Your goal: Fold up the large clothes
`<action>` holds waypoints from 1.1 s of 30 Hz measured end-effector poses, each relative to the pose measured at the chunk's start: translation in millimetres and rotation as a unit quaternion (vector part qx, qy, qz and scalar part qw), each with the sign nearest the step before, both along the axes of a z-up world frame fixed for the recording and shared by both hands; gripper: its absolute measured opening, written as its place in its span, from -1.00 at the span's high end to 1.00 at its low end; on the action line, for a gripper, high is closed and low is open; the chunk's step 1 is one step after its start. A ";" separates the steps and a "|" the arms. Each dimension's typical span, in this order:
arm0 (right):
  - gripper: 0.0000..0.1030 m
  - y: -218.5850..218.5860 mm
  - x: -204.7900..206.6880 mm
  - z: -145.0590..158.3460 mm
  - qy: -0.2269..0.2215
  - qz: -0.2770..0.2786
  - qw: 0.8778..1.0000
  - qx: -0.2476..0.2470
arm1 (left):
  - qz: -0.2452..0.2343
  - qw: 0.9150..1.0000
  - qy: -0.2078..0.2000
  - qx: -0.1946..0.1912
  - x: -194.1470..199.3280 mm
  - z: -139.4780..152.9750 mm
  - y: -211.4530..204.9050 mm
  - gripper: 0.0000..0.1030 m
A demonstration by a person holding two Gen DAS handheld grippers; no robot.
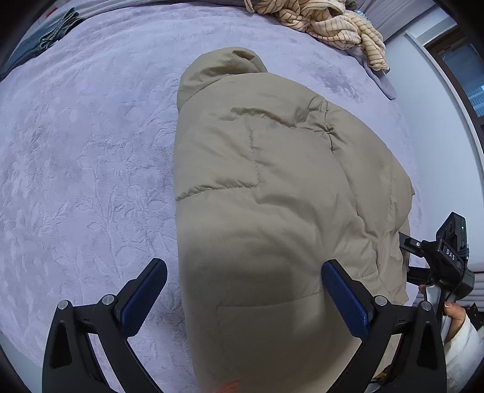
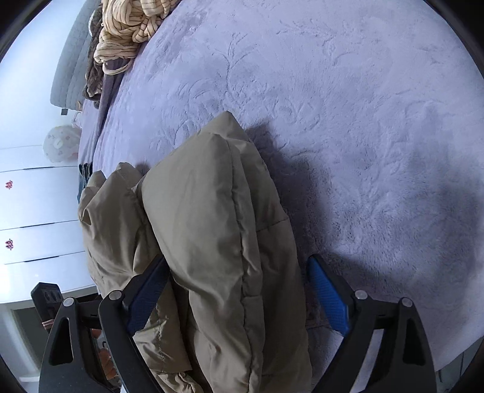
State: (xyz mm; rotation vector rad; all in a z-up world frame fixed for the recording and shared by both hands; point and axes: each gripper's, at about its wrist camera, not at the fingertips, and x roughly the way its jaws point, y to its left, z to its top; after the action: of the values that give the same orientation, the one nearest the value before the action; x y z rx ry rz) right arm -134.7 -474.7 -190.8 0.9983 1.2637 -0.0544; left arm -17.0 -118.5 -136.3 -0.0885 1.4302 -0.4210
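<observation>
In the left wrist view, the tan puffer jacket (image 1: 272, 187) lies on the lavender blanket of the bed (image 1: 75, 151), already doubled into a thick bundle with its hood at the far end. The left gripper (image 1: 243, 297) hangs over the near end with its jaws spread wide, one blue pad over bare blanket to the left and the other over the padding, gripping nothing; it looks placed to straddle the jacket's left edge for the next fold. A striped beige garment (image 1: 326, 24) sits heaped at the far right, well apart. In the right wrist view, the right gripper (image 2: 239, 294) also stands wide, its jaws either side of a raised puffy fold of the jacket, apparently ready to close on that ridge, though not yet clamped.
</observation>
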 end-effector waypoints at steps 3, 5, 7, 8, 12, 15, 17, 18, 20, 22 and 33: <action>-0.99 -4.8 3.1 -11.9 -0.006 -0.010 1.000 0.028 | -0.001 1.000 0.003 0.002 0.9 -1.1 -1.9 -1.00; -1.00 -5.2 6.2 -20.0 -0.007 -0.016 0.999 0.048 | -0.001 1.000 0.006 0.003 1.1 -2.2 -1.5 -1.00; -1.00 -2.9 9.8 -21.8 -0.020 -0.013 0.997 0.075 | -0.001 1.000 0.007 0.005 1.4 -2.7 -1.2 -1.00; -1.00 -1.2 11.8 -20.4 -0.034 -0.008 0.995 0.090 | -0.002 1.000 0.007 0.006 1.6 -2.8 -1.4 -1.00; -1.00 7.6 19.6 -7.6 -0.076 0.024 0.989 0.125 | -0.001 1.000 0.007 0.011 2.6 -3.1 -3.3 -1.00; -1.00 20.7 30.8 7.6 -0.086 0.090 0.988 0.089 | -0.001 1.000 0.007 0.013 3.0 -3.0 -4.3 -1.00; -1.00 35.5 39.6 13.1 -0.076 0.141 0.986 0.051 | -0.003 1.000 0.007 0.014 3.2 -3.6 -5.4 -1.00; -1.00 42.6 43.9 13.6 -0.070 0.163 0.984 0.034 | -0.003 1.000 0.007 0.014 3.2 -3.8 -5.9 -1.00; -1.00 53.9 49.2 9.7 -0.053 0.188 0.981 0.015 | -0.004 1.000 0.008 0.015 4.0 -5.1 -6.6 -1.00; -1.00 59.7 52.9 4.2 -0.038 0.197 0.980 0.007 | -0.004 1.000 0.010 0.015 3.7 -5.7 -6.4 -1.00; -1.00 58.9 59.5 -8.5 -0.012 0.193 0.981 0.012 | 0.000 0.998 0.006 -0.064 30.3 0.0 22.5 -1.00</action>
State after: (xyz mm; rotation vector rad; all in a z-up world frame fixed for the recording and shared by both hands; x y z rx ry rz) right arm -75.2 -415.8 -199.3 0.7565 1.4182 0.2733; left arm 13.3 -96.0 -136.3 -0.1942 1.4138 -0.5136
